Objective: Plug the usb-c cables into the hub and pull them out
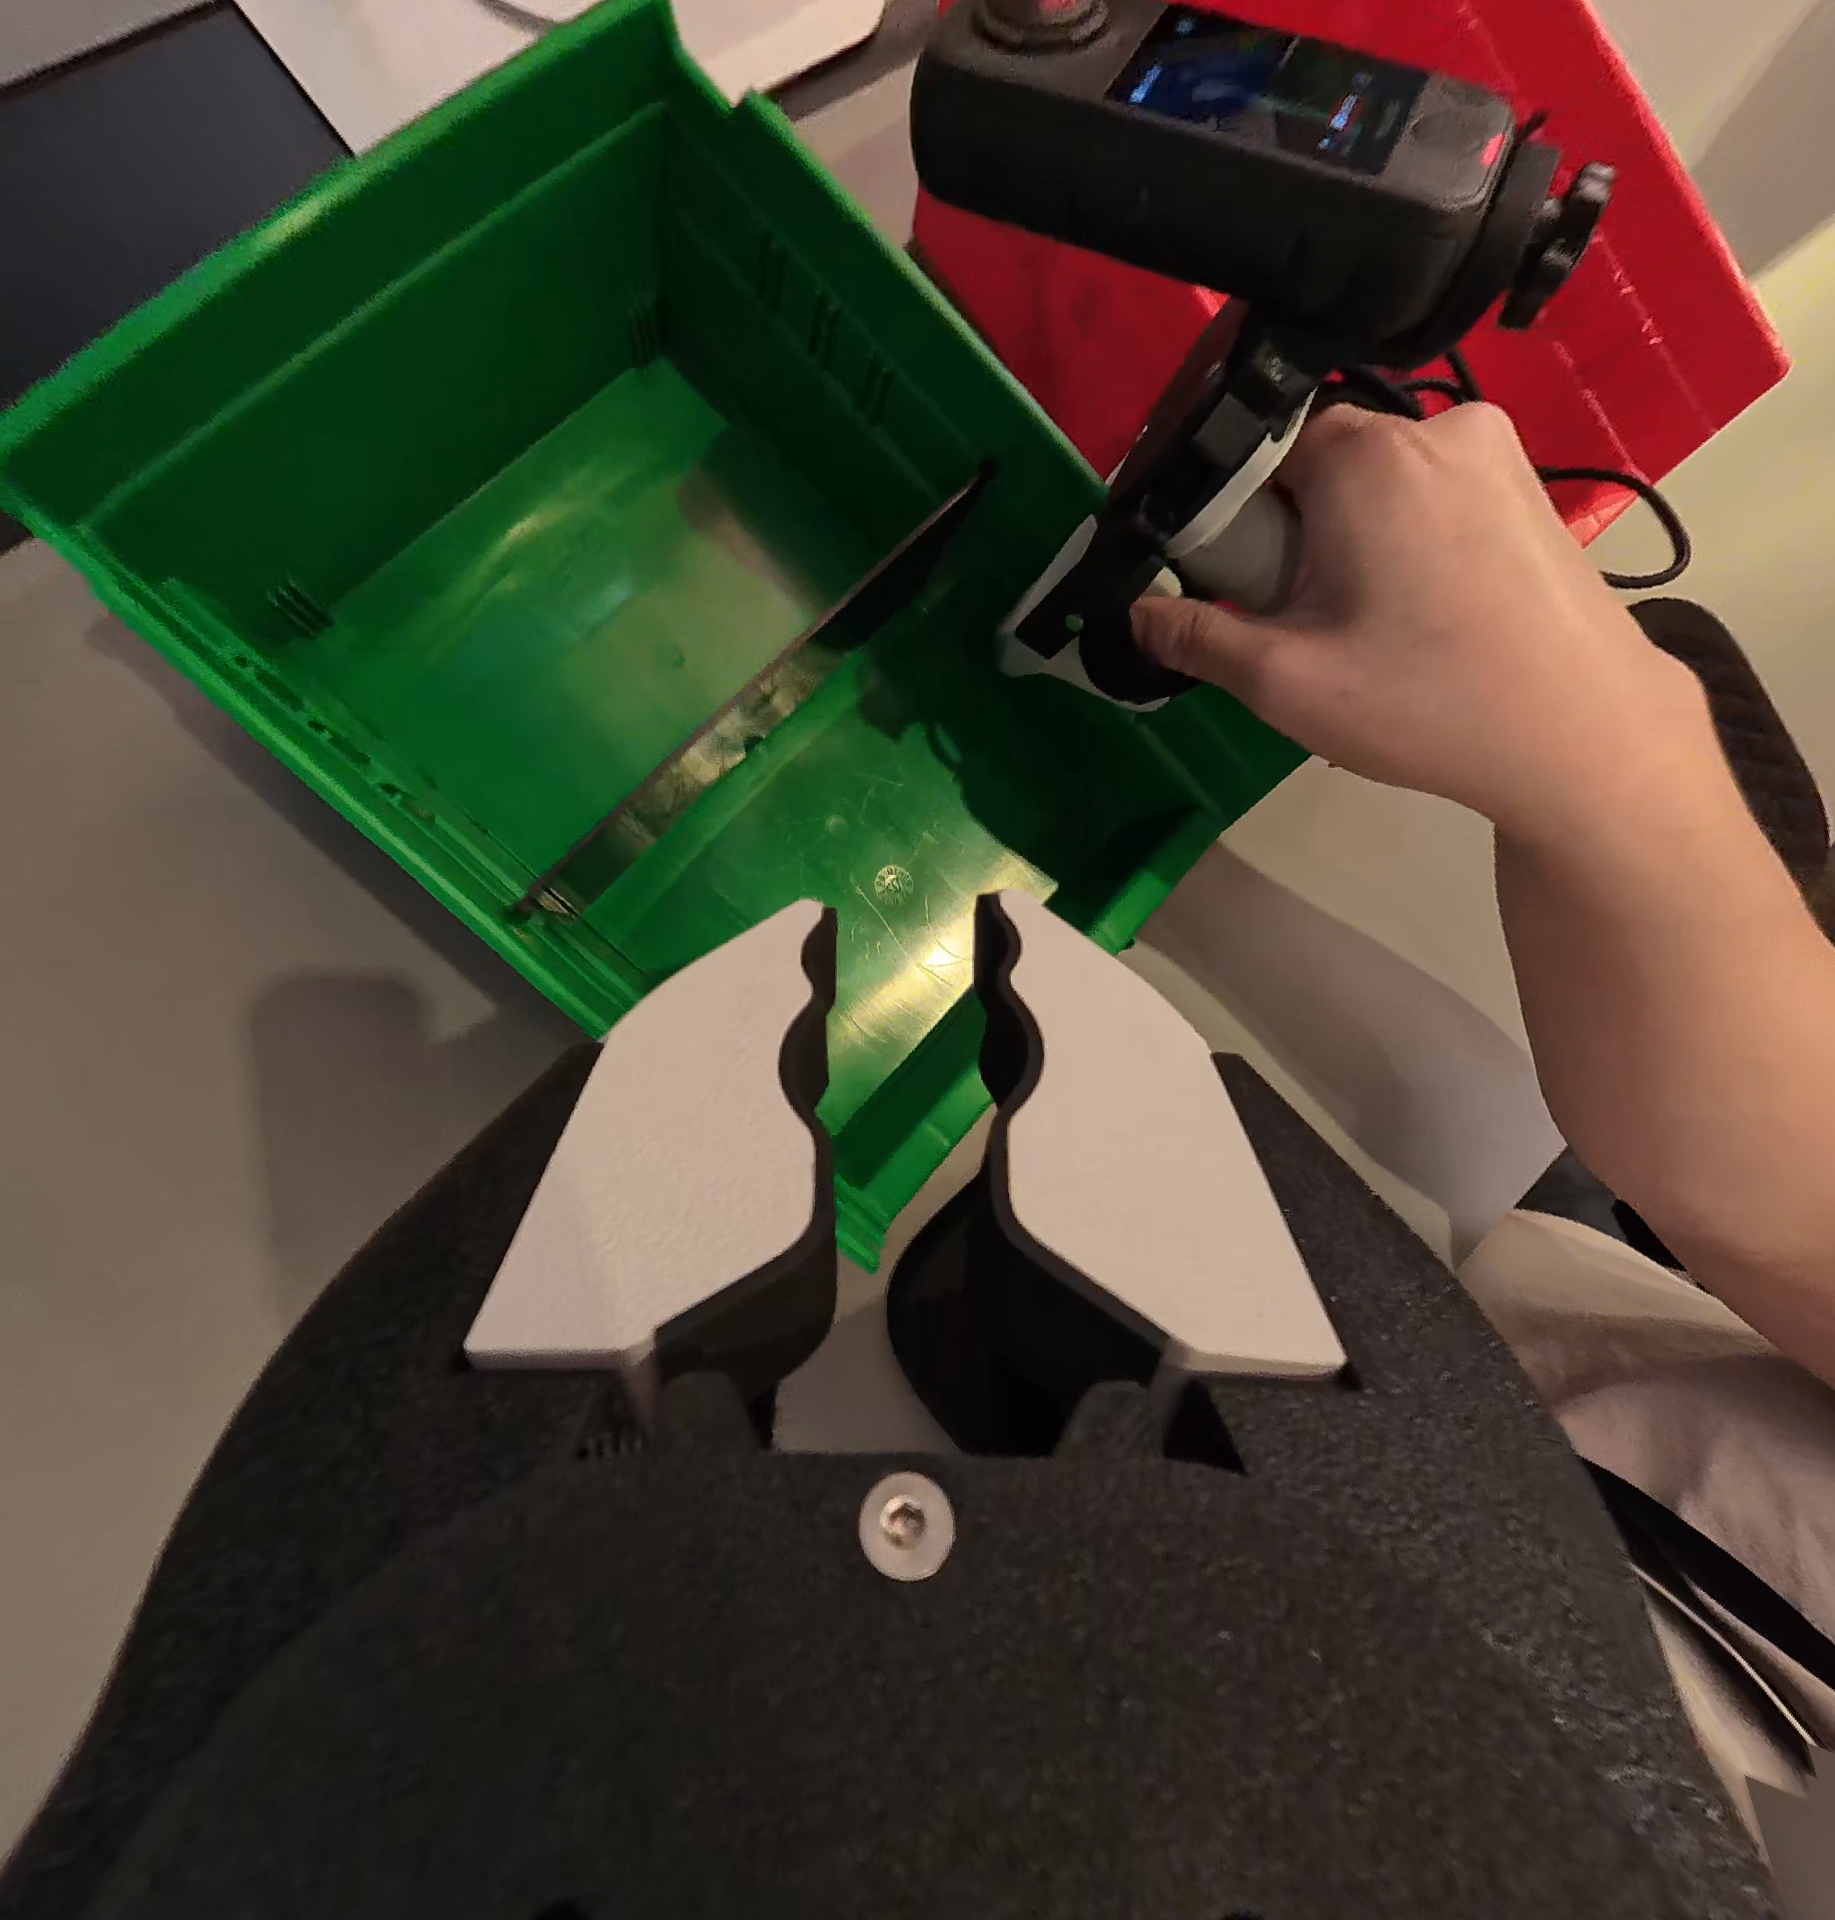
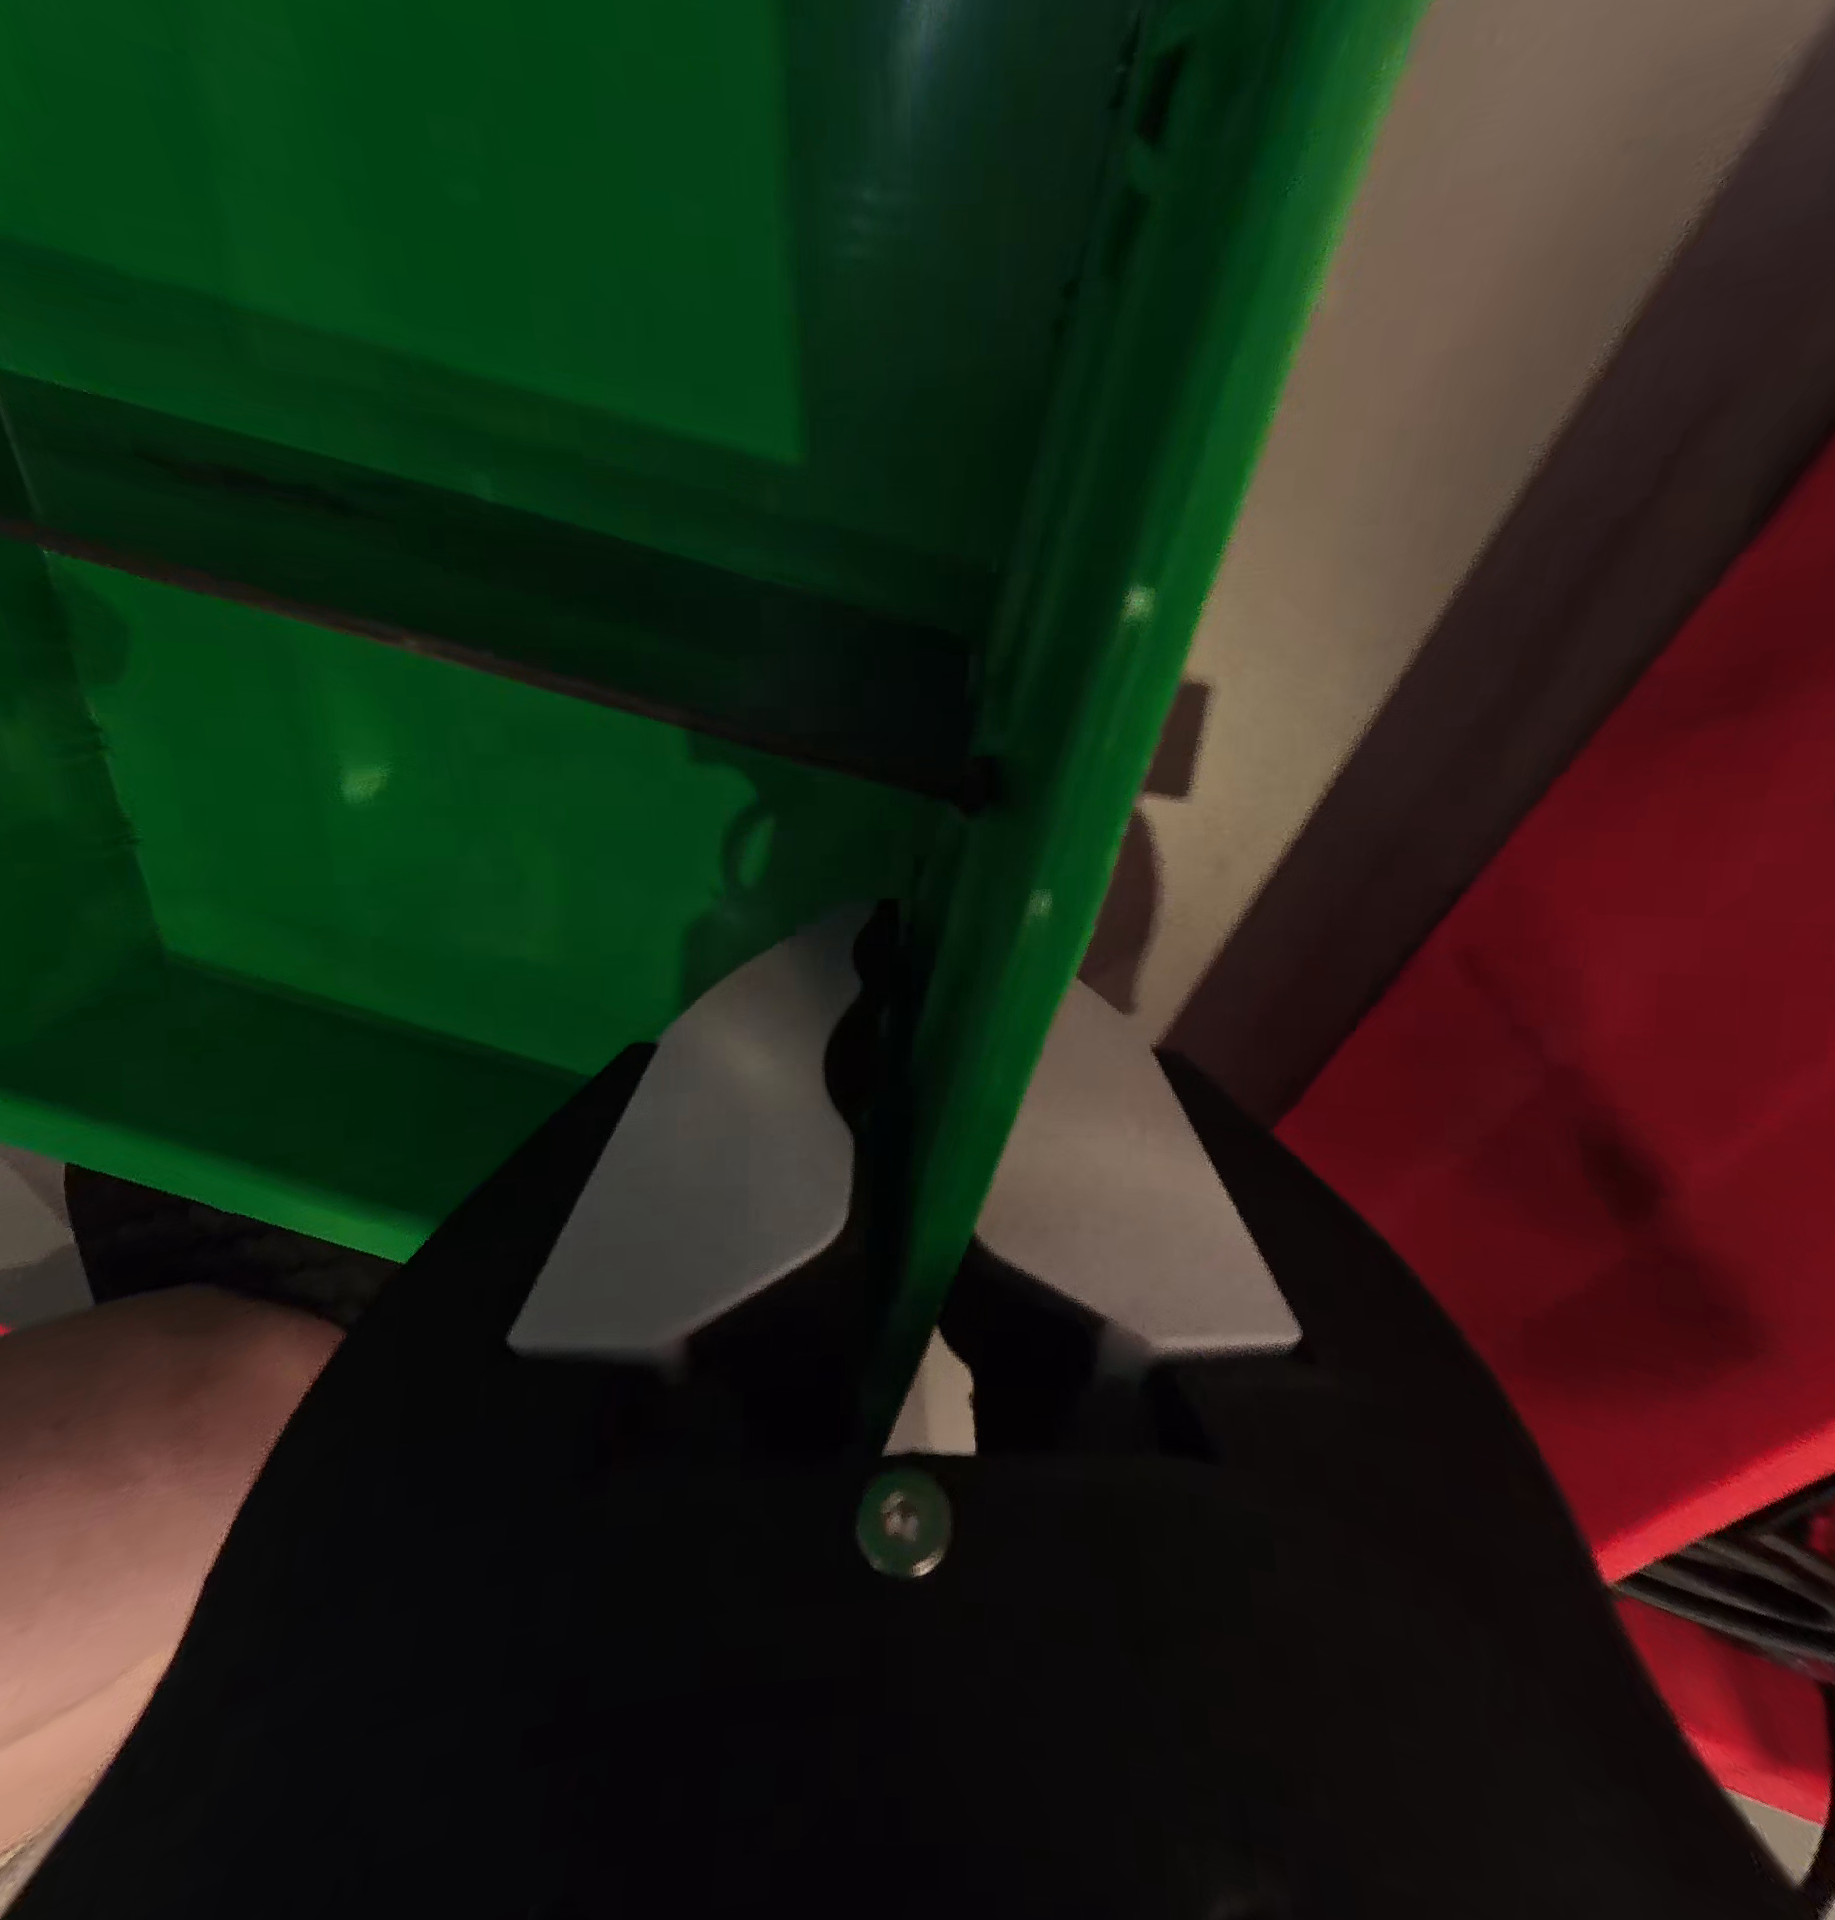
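No usb-c cable or hub shows in either view. A green plastic bin (image 1: 373,343) stands on the table, empty, with a dark divider (image 1: 747,727) across it. My left gripper (image 1: 908,914) hovers over the bin's near corner, fingers a narrow gap apart and holding nothing. My right gripper (image 1: 1089,623), held by a hand (image 1: 1412,603), is at the bin's right wall. In the right wrist view my right gripper (image 2: 980,956) straddles that green wall (image 2: 1152,416), one finger inside and one outside, shut on it.
A red bin (image 1: 1619,260) stands behind and right of the green one and also shows in the right wrist view (image 2: 1619,1039). A black cable (image 2: 1775,1600) coils beside it. The beige table (image 1: 165,935) extends to the left. A forearm (image 1: 1671,987) crosses the right side. Spacing between my two grippers at the tips: around 20 cm.
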The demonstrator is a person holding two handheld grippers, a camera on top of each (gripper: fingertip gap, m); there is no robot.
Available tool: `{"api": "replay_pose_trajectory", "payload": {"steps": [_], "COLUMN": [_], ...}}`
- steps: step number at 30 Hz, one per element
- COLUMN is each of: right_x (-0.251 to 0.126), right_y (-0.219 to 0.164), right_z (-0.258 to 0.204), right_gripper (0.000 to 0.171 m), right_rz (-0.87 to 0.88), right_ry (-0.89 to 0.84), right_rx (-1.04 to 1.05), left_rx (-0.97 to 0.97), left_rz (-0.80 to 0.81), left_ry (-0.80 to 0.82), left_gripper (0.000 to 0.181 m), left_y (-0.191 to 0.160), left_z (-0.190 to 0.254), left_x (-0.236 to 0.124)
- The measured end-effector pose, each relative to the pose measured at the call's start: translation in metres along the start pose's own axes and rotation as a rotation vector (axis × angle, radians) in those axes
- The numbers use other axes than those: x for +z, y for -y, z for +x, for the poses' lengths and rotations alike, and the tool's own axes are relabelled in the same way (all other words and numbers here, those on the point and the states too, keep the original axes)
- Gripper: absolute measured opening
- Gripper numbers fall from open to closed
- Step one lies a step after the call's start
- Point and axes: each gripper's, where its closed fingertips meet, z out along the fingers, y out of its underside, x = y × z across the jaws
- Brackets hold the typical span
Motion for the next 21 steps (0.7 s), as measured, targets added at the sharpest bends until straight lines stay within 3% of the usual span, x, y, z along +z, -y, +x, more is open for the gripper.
{"api": "replay_pose_trajectory", "payload": {"steps": [5,10,17,21], "right_x": [-0.001,-0.018,-0.090,-0.143], "right_y": [-0.001,0.004,0.009,0.000], "right_z": [-0.005,-0.015,-0.005,0.018], "right_gripper": [0.007,0.006,0.006,0.006], "right_rz": [-0.016,-0.006,0.065,0.146], "right_ry": [0.019,0.085,0.078,0.086], "right_rx": [-0.053,-0.096,-0.163,-0.169], "left_rx": [0.029,0.079,0.216,0.292], "left_rz": [0.110,0.359,0.809,0.986], "left_ry": [0.044,-0.007,-0.190,-0.153], "left_gripper": [0.024,0.029,0.040,0.046], "left_y": [0.018,0.050,0.072,0.076], "left_z": [0.004,0.032,0.092,0.108], "left_x": [-0.015,-0.051,-0.124,-0.146]}}
